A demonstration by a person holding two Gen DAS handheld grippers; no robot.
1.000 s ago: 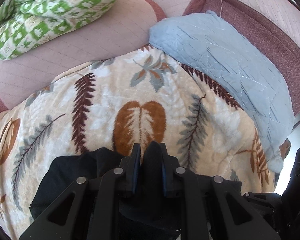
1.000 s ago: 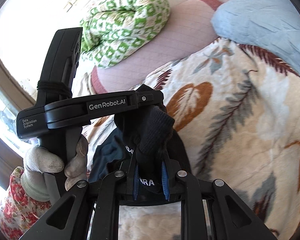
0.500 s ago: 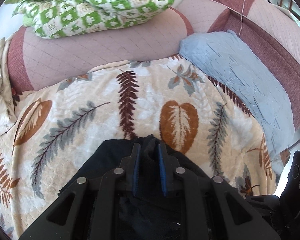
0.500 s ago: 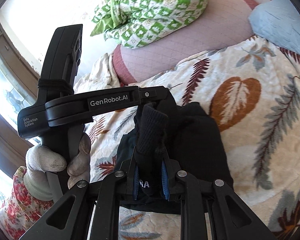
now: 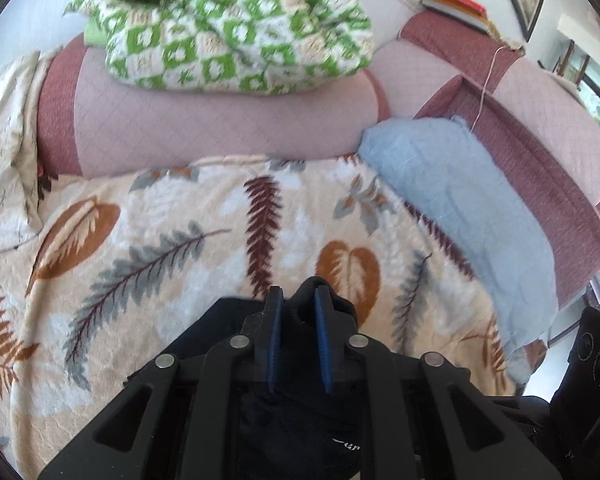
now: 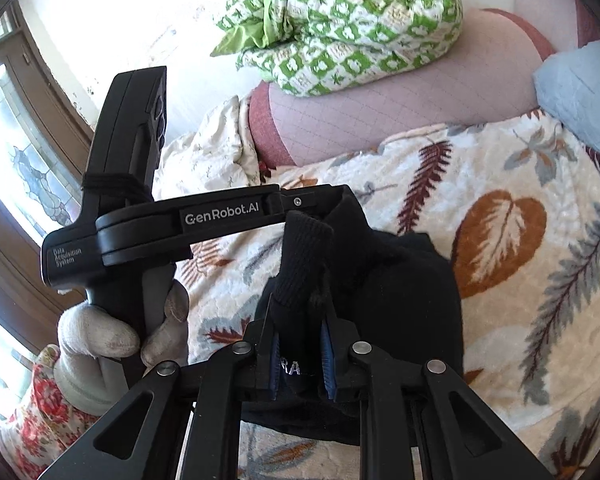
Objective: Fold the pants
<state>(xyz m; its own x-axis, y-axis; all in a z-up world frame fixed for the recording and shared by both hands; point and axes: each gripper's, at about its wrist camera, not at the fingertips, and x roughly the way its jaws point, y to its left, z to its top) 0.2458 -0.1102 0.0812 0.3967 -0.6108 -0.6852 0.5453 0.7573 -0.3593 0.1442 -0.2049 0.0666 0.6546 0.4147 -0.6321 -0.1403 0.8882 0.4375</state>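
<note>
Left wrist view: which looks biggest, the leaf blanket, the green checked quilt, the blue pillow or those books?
1. Leaf blanket
2. Green checked quilt
3. Blue pillow, close to the quilt in apparent size, so their order is unsure
4. Books, smallest, though farthest from the camera

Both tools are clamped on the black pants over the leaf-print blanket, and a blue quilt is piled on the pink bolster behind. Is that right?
One slip: the quilt on the bolster is green and white, not blue, as the left wrist view shows. The rest holds: the left tool and right tool are both clamped on the black pants over the leaf-print blanket.
</note>
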